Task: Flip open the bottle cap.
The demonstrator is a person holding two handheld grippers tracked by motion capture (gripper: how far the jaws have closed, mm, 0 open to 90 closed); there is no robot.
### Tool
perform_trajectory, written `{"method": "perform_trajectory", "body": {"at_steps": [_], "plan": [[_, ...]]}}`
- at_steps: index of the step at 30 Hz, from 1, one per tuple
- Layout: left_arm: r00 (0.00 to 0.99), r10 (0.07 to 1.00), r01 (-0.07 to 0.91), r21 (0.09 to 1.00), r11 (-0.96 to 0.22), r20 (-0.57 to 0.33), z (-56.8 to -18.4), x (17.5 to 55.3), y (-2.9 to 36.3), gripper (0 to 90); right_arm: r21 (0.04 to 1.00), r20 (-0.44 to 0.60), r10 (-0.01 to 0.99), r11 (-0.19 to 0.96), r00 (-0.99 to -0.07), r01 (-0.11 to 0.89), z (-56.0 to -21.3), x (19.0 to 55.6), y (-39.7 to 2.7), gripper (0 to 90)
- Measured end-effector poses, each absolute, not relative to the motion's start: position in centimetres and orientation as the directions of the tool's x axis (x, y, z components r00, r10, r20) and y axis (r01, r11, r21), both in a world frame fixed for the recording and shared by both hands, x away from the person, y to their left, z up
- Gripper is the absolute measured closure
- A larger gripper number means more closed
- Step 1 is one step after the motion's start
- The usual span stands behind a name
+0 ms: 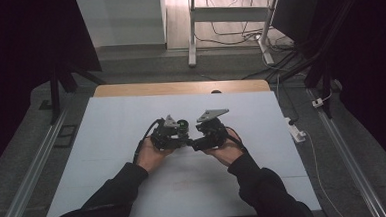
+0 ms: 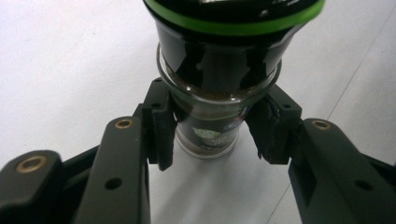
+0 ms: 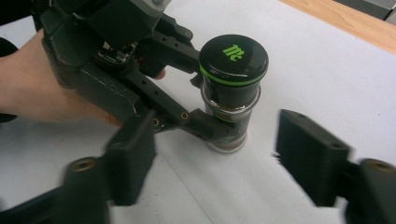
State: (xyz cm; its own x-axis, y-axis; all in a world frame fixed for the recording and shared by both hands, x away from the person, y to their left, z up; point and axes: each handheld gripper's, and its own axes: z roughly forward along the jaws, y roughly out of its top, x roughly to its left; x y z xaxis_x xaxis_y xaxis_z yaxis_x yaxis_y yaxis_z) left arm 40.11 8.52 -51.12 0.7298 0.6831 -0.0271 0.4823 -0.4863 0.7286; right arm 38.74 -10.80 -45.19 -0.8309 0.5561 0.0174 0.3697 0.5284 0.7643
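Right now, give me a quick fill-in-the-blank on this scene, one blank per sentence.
1. The left tongs are shut on the ____.
2. The ring around the cap is ____.
3. The right tongs are ____, with the jar between their jaws but untouched.
4. The jar stands upright on the ____ table.

Missing words: jar; green; open; white

In the left gripper view the spice jar (image 2: 219,70) loses its cap top past the upper edge, and its label print is too small to read. The right tool (image 3: 215,154) is motion-blurred in its own view. From above, the jar is a speck between hands.
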Motion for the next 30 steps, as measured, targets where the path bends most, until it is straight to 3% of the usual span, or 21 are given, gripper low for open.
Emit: {"method": "perform_trajectory", "body": {"at_steps": [1,2,3,10,30], "plan": [[0.732,0.681,0.481,0.727,-0.491,-0.024,-51.1,40.1,8.5,54.3,0.762,0.017,0.549,0.534,-0.835,0.366,-45.2,38.8,-10.7,42.5],[0.732,0.681,0.481,0.726,-0.491,-0.024,-51.1,40.1,8.6,54.3,0.757,0.019,0.541,0.542,-0.841,0.365,-45.2,38.9,-10.7,53.9],[0.73,0.683,0.482,0.729,-0.487,-0.026,-51.1,40.1,8.5,54.3,0.757,0.019,0.541,0.542,-0.841,0.365,-45.2,38.9,-10.7,53.9],[0.73,0.683,0.483,0.727,-0.488,-0.026,-51.1,40.1,8.5,54.3,0.74,0.046,0.517,0.557,-0.855,0.377,-45.6,39.7,-10.9,88.5],[0.73,0.683,0.481,0.726,-0.49,-0.022,-51.1,40.1,8.5,54.4,0.747,0.088,0.512,0.533,-0.855,0.396,-45.7,40.4,-9.4,89.7]]}}
